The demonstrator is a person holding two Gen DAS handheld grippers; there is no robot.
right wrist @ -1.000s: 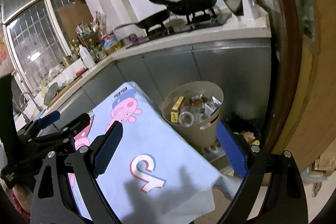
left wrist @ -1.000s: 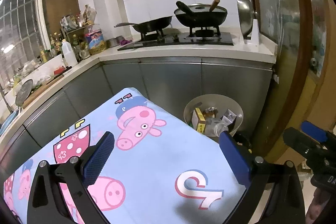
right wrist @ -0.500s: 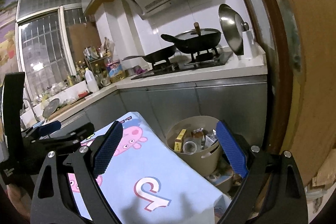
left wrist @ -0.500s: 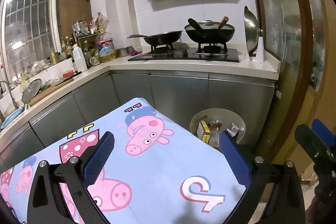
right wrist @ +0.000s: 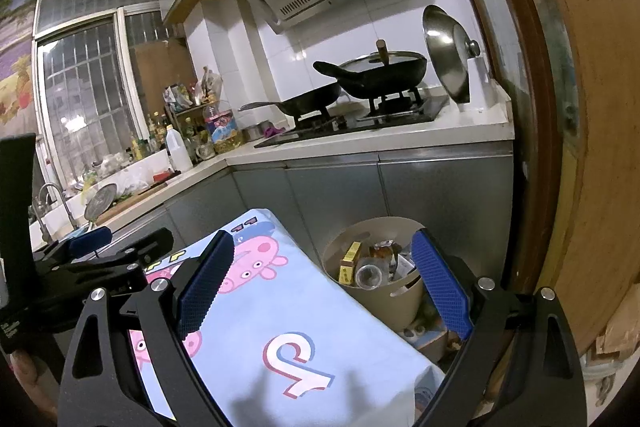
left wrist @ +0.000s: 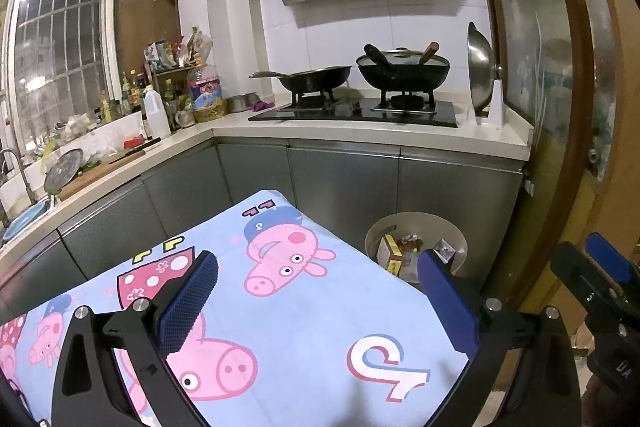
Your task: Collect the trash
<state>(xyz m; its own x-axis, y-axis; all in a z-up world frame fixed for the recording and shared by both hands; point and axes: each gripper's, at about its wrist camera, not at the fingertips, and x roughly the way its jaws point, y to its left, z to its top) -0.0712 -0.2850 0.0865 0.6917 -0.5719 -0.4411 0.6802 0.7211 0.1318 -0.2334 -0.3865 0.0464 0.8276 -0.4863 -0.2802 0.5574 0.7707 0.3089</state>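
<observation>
A beige trash bin [left wrist: 416,227] [right wrist: 384,303] stands on the floor beyond the table's far right corner, holding a yellow box [right wrist: 348,261], a clear bottle [right wrist: 368,275] and crumpled wrappers. My left gripper [left wrist: 316,299] hovers open over the cartoon-pig tablecloth [left wrist: 280,307] with nothing between its blue pads. My right gripper [right wrist: 320,279] is open and empty too, above the table's right corner, the bin just past its right finger. Each gripper shows in the other's view, the right one [left wrist: 600,283] and the left one [right wrist: 100,251].
A grey-fronted L-shaped counter [left wrist: 360,135] runs behind the table, with a hob, two black pans [left wrist: 400,71], an upright steel lid [left wrist: 480,71] and bottles [left wrist: 156,111]. A sink [right wrist: 60,203] lies at the left. A wooden door frame [left wrist: 572,107] closes the right side.
Both cameras have tilted upward and drawn back: the bin and tablecloth sit lower in view and the range hood now shows. Both grippers stay open.
</observation>
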